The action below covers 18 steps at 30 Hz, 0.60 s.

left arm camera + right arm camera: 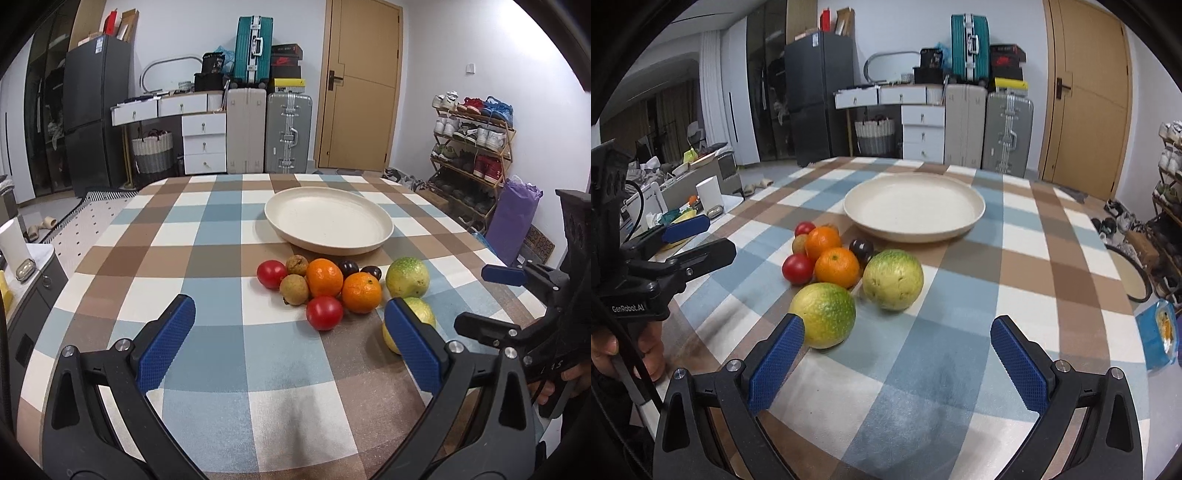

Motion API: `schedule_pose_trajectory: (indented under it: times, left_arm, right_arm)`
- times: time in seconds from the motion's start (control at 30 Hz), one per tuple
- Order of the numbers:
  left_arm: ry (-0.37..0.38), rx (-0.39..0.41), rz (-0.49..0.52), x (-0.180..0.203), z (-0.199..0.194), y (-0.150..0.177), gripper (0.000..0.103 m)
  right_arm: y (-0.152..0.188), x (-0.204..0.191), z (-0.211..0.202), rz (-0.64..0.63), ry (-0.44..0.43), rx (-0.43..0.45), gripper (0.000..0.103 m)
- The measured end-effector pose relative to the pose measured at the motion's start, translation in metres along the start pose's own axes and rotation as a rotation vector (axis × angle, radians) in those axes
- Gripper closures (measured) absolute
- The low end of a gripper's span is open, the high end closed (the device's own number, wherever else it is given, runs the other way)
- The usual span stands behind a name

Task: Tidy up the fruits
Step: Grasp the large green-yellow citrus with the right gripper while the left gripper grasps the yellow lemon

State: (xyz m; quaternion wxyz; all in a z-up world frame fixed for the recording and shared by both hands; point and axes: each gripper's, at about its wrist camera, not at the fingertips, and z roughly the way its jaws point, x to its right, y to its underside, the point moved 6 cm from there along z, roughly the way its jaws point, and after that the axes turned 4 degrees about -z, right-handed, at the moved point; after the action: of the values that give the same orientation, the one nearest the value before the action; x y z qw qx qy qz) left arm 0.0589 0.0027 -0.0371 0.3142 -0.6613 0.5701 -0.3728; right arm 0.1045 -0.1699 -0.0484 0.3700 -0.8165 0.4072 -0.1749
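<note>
A cluster of fruit lies on the checked tablecloth in front of an empty cream plate [328,221] [914,206]. It holds two oranges [324,277] [836,266], two red tomatoes [324,312] [798,268], brown longans [294,289], dark plums [348,266] [861,249] and two yellow-green guavas [407,277] [893,278]. My left gripper [290,330] is open, just short of the cluster; its right finger partly hides the nearer guava [421,310]. My right gripper [897,350] is open, with the nearer guava [824,314] beside its left finger.
The table [221,229] drops off at left and right. A shoe rack [472,147] and a purple bag [517,221] stand at the right, suitcases [288,133] and drawers behind. A blue pack [1156,332] lies at the table's right edge.
</note>
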Motion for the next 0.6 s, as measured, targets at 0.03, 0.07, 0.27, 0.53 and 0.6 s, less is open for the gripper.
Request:
schedule_pose_trajectory:
  times: [0.03, 0.07, 0.27, 0.53, 0.6]
  left_arm:
    - [0.000, -0.013, -0.007, -0.001, 0.003, 0.000, 0.001]
    - [0.008, -0.027, -0.016, -0.003, 0.005, 0.001, 0.001]
    - [0.015, -0.077, -0.027, -0.004, 0.015, 0.003, 0.001]
    - [0.010, -0.090, -0.010, 0.000, 0.020, 0.003, 0.001]
    - [0.012, -0.097, -0.023, -0.002, 0.021, 0.003, 0.001]
  right_arm:
    - [0.000, -0.001, 0.003, 0.012, -0.011, -0.015, 0.000]
    - [0.000, -0.001, 0.006, 0.030, -0.027, -0.031, 0.000]
    - [-0.003, -0.018, 0.020, 0.026, -0.094, -0.082, 0.004]
    - [-0.003, -0.040, 0.041, -0.006, -0.157, -0.158, 0.021]
    - [-0.004, -0.043, 0.045, -0.009, -0.171, -0.163, 0.026]
